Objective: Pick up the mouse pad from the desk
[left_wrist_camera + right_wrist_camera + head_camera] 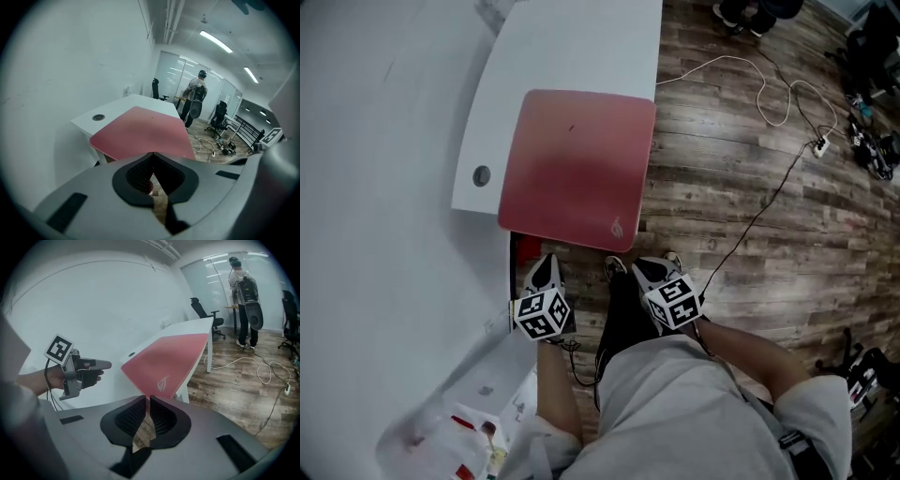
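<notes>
Left tongs and right tongs closed near logo-marked mouse pad

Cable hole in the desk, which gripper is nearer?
Left. The left gripper is off the desk's end below the cable hole; the right gripper is farther, by the mouse pad's corner.

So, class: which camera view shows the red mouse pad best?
The head view: it looks down on the whole mouse pad, all four edges visible on the white desk. The left gripper view shows it slanted, near edge hidden. The right gripper view shows it foreshortened, with the logo corner nearest.
</notes>
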A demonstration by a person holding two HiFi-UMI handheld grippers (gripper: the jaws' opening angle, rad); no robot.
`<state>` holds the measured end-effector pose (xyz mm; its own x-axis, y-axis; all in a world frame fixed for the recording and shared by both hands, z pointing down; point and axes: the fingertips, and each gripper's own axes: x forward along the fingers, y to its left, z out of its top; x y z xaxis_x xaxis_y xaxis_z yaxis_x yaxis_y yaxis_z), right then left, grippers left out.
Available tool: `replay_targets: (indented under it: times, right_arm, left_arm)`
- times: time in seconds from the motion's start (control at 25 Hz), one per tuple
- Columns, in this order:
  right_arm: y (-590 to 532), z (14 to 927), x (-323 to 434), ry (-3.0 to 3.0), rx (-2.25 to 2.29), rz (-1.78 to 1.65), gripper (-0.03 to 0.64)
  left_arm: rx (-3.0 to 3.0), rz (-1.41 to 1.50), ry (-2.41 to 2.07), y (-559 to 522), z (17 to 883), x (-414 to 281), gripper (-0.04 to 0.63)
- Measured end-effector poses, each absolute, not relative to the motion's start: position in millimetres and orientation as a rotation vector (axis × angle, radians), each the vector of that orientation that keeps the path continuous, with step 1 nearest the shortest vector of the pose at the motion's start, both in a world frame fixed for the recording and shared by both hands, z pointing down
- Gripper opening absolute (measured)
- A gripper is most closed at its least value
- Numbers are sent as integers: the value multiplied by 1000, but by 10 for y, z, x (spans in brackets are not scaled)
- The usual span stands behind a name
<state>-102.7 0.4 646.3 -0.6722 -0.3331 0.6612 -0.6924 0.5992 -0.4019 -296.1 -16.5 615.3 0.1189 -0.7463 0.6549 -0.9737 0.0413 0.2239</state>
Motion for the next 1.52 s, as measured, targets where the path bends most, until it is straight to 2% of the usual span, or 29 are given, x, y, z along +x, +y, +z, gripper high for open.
replay_targets:
  times: [0.28, 0.36, 0.52, 0.56, 0.64, 0.76, 1.08, 1.28, 1.52]
  right_arm:
    - [-16, 6694, -1193, -2218, 914, 939, 46]
    - [-46, 6742, -1234, -2207, 936, 930, 138]
    - [-68, 6831, -1261, -2159, 979, 964, 160]
    - [-75, 6853, -1257, -2144, 994, 978, 164]
    - [-87, 6894, -1259, -2118, 1019, 1000, 181]
    - [-68, 6974, -1273, -2090, 1041, 1012, 209]
    - [-121, 7172, -1233, -1976, 1137, 1211, 241]
    - [-159, 7298, -1258, -1928, 1174, 1304, 244]
    - [-206, 7370, -1196, -1907, 1221, 1370, 245]
  left_arm:
    - [1815, 488, -1574, -435, 6441, -3310, 12]
    - [1827, 520, -1564, -519, 6520, -3430, 12]
    - [1825, 609, -1559, -636, 6670, -3736, 16]
    - [1816, 617, -1556, -663, 6706, -3826, 38]
    - [1788, 611, -1551, -712, 6776, -4015, 150]
    - [1744, 591, -1537, -729, 6904, -4279, 220]
    - [1676, 586, -1451, -884, 7081, -4605, 252]
    - [1642, 589, -1456, -1012, 7139, -4784, 254]
    - [1629, 530, -1357, -1104, 7247, -4833, 290]
